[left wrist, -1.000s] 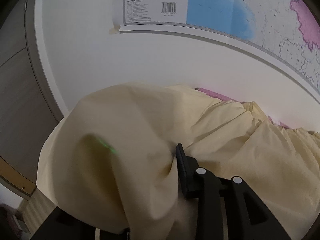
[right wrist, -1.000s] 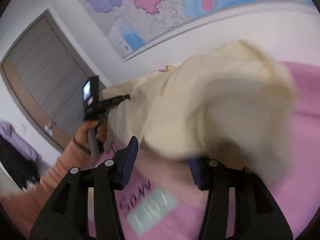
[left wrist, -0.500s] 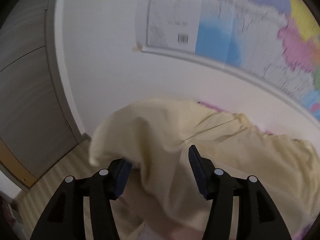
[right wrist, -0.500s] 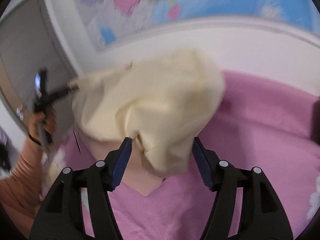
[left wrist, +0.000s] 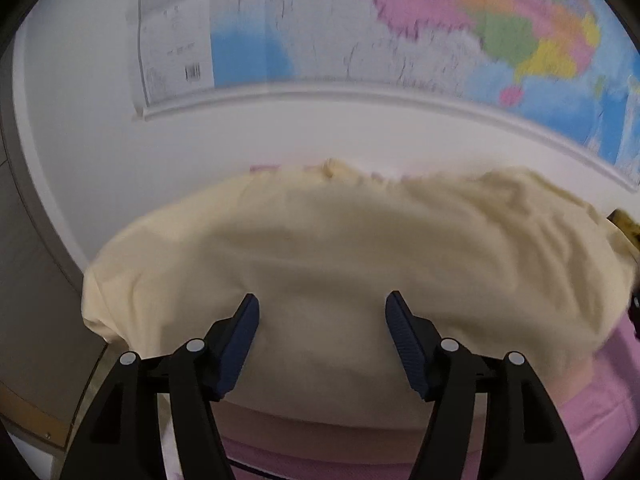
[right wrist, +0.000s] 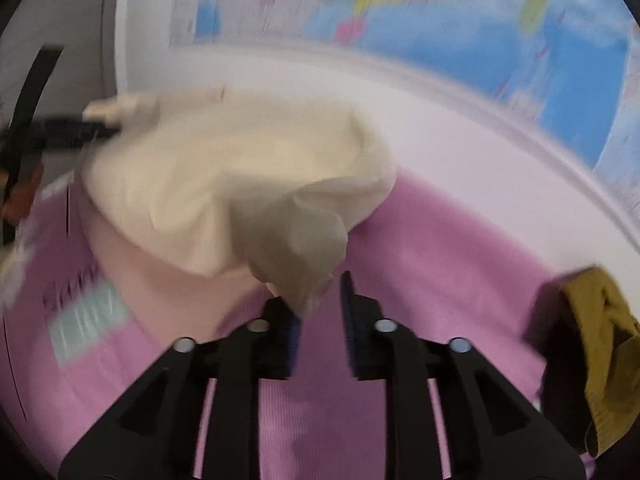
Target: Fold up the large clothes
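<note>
The cream garment (left wrist: pixel 340 248) lies beyond the spread left gripper (left wrist: pixel 322 320); its corner (blurred) hangs between the parted right gripper (right wrist: pixel 320 308) fingers, ungripped.

Wall map (left wrist: pixel 420 28) hangs on white wall (left wrist: pixel 280 136), colours blurred in both views (legend panel with barcode at its left end). Grey door (left wrist: pixel 24 280) left of wall. Pink cover (right wrist: pixel 440 248) underneath. Mustard-and-dark cloth (right wrist: pixel 596 320) lies at its right edge.

Cream garment (right wrist: pixel 240 176) fills the bed's left; an olive cloth (right wrist: pixel 600 332) seemingly crowds the right edge.
</note>
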Tool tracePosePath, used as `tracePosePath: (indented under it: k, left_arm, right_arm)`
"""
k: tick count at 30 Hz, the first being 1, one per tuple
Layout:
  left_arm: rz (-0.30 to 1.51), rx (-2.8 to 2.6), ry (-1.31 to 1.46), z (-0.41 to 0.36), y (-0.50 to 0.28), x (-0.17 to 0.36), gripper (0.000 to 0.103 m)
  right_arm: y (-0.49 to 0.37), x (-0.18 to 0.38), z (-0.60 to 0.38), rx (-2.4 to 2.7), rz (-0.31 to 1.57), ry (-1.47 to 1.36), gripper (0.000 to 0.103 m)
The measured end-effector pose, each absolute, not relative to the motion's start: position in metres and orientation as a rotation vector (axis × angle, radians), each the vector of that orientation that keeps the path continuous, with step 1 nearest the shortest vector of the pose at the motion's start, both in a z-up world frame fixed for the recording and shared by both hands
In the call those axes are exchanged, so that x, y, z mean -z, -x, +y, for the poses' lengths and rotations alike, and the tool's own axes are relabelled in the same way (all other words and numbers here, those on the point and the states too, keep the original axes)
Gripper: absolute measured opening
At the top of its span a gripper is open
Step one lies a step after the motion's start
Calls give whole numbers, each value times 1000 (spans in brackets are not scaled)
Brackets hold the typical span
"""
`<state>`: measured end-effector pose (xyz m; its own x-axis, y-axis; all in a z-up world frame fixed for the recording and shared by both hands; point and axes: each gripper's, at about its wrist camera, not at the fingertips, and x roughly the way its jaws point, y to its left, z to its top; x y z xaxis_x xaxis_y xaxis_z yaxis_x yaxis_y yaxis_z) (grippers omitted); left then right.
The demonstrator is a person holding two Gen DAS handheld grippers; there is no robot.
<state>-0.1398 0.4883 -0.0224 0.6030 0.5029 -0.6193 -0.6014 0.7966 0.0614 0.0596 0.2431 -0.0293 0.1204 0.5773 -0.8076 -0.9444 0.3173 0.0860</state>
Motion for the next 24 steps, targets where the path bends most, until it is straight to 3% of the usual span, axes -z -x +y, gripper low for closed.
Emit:
tracePosePath:
  k: [2, 6, 11, 19, 24]
  left_arm:
    - [664, -643, 156, 487, 142, 24, 63]
    - [650, -638, 180, 482, 154, 14, 63]
    - [619, -633, 154, 465, 154, 2, 71]
    - [645, -640, 149, 455, 148, 15, 72]
    - [641, -656, 138, 449, 150, 16, 75]
  right_arm:
    - [-62, 22, 234, -1187, 897, 458, 36]
    - [-78, -15, 215, -1229, 886, 248, 37]
    - [-81, -37, 230, -1272, 847, 135, 37]
    - [-51, 28, 278, -1337, 1099, 227, 40]
    - [-48, 24, 274, -1337, 1109, 230, 40]
